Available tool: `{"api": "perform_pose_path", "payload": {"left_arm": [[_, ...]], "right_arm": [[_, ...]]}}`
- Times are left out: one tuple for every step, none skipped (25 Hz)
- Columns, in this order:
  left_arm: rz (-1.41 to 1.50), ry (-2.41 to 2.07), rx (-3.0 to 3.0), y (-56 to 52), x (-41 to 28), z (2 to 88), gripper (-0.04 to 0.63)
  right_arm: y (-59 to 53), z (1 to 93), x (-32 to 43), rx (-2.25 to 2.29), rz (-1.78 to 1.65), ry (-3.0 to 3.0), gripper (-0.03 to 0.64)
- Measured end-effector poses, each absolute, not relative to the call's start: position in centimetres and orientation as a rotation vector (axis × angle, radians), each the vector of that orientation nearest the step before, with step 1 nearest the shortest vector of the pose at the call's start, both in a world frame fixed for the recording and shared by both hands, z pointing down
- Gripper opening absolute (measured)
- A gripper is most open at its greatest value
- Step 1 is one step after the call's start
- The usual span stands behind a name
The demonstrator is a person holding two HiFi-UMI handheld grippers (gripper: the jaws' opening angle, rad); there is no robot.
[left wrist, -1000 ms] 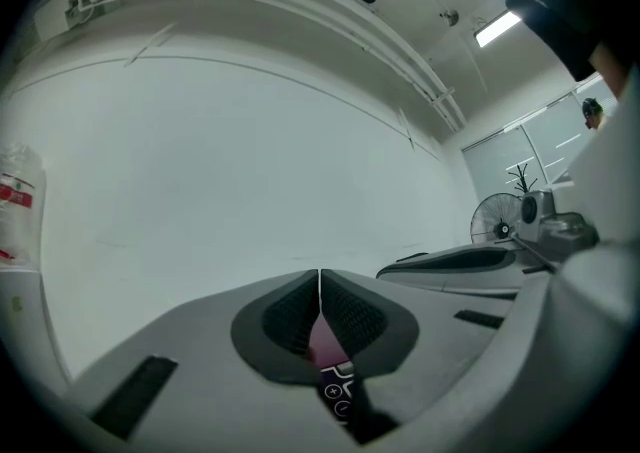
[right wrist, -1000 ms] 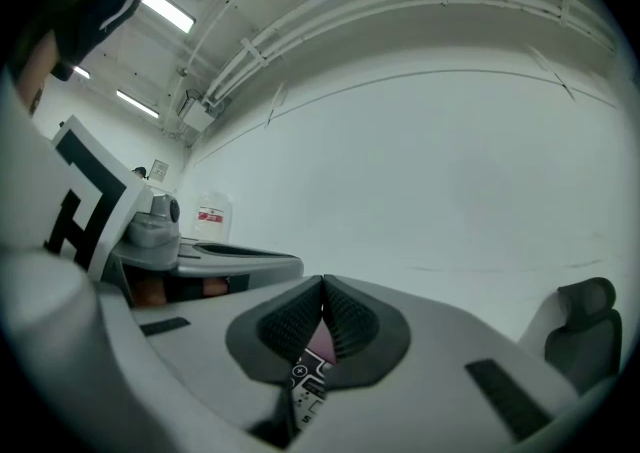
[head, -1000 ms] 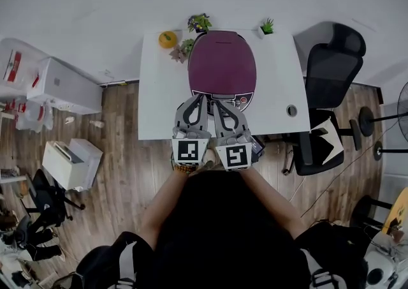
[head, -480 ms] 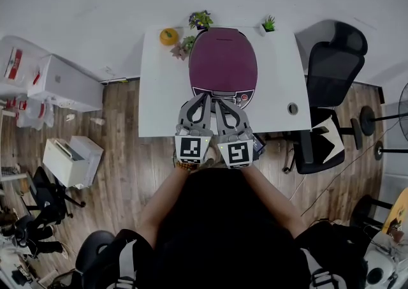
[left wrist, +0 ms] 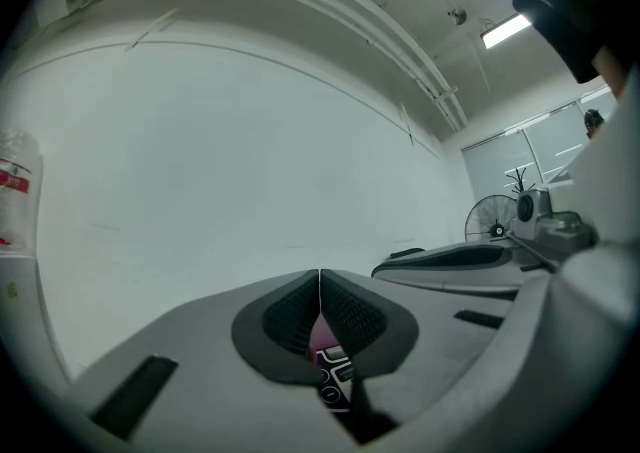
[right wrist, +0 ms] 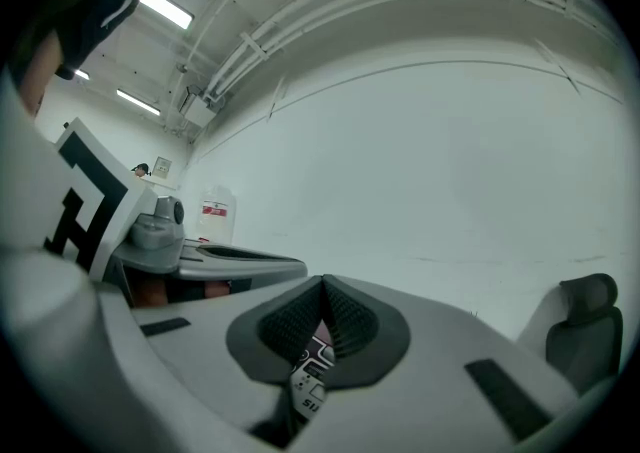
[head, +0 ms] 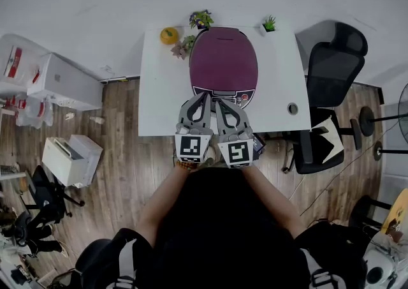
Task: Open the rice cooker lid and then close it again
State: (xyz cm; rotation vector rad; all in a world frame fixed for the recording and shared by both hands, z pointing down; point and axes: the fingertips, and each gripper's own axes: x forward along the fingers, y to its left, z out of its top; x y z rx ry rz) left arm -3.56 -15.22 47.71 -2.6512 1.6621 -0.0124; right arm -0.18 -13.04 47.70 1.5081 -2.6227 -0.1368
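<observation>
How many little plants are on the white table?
3. One plant at the back edge behind the rice cooker, one just left of the cooker, one at the back right corner. The cooker may hide others.

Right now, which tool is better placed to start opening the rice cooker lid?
Right, probably. Both tools are shut at the rice cooker front, but the right tool points at the control panel; the left tool sits off its left edge.
</observation>
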Motion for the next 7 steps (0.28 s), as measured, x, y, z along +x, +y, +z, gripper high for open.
{"api": "perform_pose_path", "payload": {"left_arm": [[-0.010,1.666,-2.652,-15.26,-3.60,47.75,0.028],[-0.008,1.670,-2.653,-15.33,-3.61,47.78,0.028],[-0.006,1.671,-2.653,-15.42,-3.58,47.79,0.028],[-0.006,1.669,-2.653,-15.49,-3.50,47.79,0.028],[-0.006,1.666,-2.654,-15.52,-3.39,47.79,0.028],[-0.007,1.662,-2.656,-15.54,-3.25,47.80,0.028],[-0.008,1.657,-2.658,-15.54,-3.11,47.81,0.028]], "right_arm": [[-13.05,47.70,-0.14,1.507,-0.138,-2.622,0.028],[-13.09,47.69,-0.07,1.508,-0.139,-2.620,0.028],[-13.16,47.68,0.03,1.510,-0.140,-2.617,0.028],[-13.24,47.70,0.15,1.513,-0.140,-2.613,0.028],[-13.29,47.74,0.29,1.516,-0.140,-2.609,0.028],[-13.34,47.80,0.43,1.520,-0.139,-2.604,0.028],[-13.38,47.87,0.57,1.523,-0.138,-2.600,0.028]]}}
